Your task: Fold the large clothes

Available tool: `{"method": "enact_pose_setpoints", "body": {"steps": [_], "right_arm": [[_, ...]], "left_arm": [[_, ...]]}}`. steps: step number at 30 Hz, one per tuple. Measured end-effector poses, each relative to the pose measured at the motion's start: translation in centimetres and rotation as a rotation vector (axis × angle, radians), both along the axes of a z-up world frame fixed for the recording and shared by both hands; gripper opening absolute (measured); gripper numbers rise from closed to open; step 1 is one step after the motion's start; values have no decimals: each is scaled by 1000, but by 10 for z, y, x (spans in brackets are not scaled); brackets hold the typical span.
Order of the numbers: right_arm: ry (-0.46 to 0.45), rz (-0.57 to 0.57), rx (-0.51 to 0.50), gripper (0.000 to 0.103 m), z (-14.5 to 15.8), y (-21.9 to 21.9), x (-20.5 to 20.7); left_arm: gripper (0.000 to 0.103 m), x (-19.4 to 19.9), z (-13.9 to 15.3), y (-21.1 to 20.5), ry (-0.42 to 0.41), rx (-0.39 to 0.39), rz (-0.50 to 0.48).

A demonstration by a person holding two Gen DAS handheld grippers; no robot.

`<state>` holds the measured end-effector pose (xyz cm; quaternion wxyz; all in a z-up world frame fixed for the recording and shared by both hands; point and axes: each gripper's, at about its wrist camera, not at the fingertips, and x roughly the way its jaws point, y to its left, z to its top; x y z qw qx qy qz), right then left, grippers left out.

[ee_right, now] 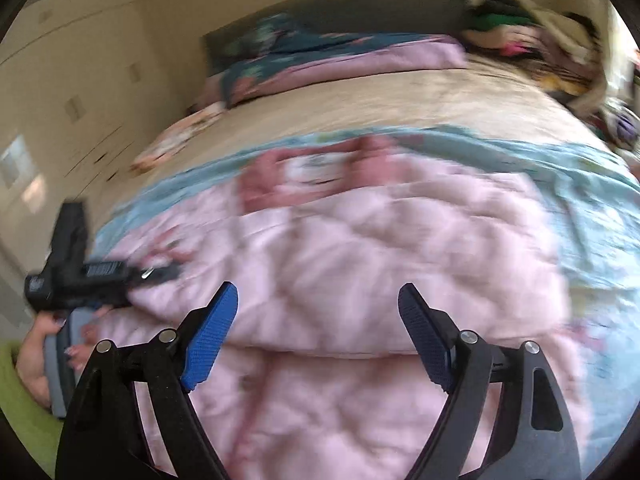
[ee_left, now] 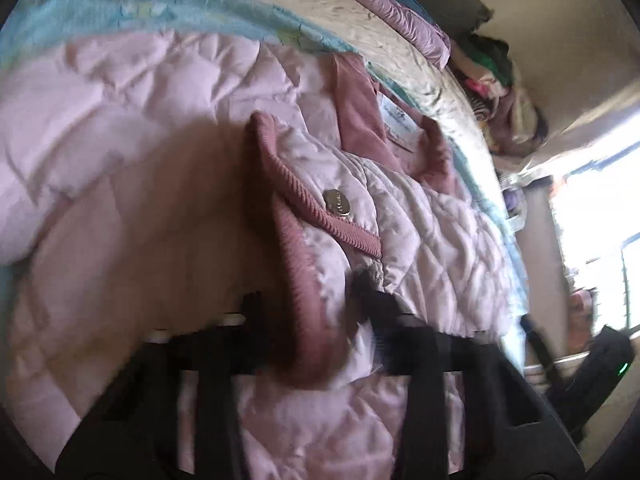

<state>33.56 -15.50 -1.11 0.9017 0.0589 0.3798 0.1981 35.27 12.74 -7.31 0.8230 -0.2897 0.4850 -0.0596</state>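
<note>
In the left wrist view, a pale pink quilted jacket [ee_left: 132, 128] was seen spread over a bed [ee_left: 360, 60], on a light blue patterned sheet [ee_left: 120, 4]. Its darker pink ribbed trim [ee_left: 298, 280] ran down between the two black fingers of the left claw [ee_left: 320, 316], which stood narrowed about that fold of the front edge; whether the pads were actually pressed on the cloth could not be told, since the fingers were blurred and the fold hid them. A round metal snap button [ee_left: 338, 202] was set just beside the trim, and a white label [ee_left: 396, 118] showed inside the dusty pink collar lining. A heap of mixed clothes [ee_left: 504, 92] lay at the far end of the bed.

In the right wrist view, the same jacket [ee_right: 360, 248] was seen lying across the near part of the bed, folded over itself along the near edge. The right claw [ee_right: 318, 300] was held wide open above it, with nothing between its blue pads [ee_right: 212, 340]. At the left, the left claw [ee_right: 152, 272] was seen lying on the jacket's edge, gripped by a hand [ee_right: 40, 344] with a green sleeve [ee_right: 24, 392]. Pillows [ee_right: 320, 56] lay at the head of the bed, and pale cupboards [ee_right: 80, 60] stood beyond.
</note>
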Motion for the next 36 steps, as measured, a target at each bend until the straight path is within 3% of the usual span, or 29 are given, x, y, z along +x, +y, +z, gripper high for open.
{"method": "enact_pose_setpoints", "body": {"steps": [2,6,8,14,17,25,28,32,34,36], "right_arm": [[-1,-66,-15,81,-2,-22,7],[47,-132,-52,81,-11,-45,26],[85,-134,-75,80,-20,-48,35],[159,-120,-138,79,-52,-42,52],[191,-162,-145,79,-72,-49,56],[185,-196,-144,81,-75,-48,49],[152,-183,-91,81,-63,-46,31],[128,-187,-1,92,-48,-46,7],[107,-187,13,96,-39,-45,-5],[96,-183,11,98,-33,-43,-14]], "left_arm": [[12,1,10,0,-20,47,-15],[12,-2,43,7,-119,196,-1],[12,1,40,8,-106,230,-6],[14,3,9,12,-27,244,4],[20,1,0,12,-10,241,5],[28,-4,3,10,-15,276,24],[40,-11,11,7,-31,289,25],[56,-22,26,0,-67,323,24],[69,-29,36,-2,-84,333,30],[91,-37,46,-3,-101,349,42]]}}
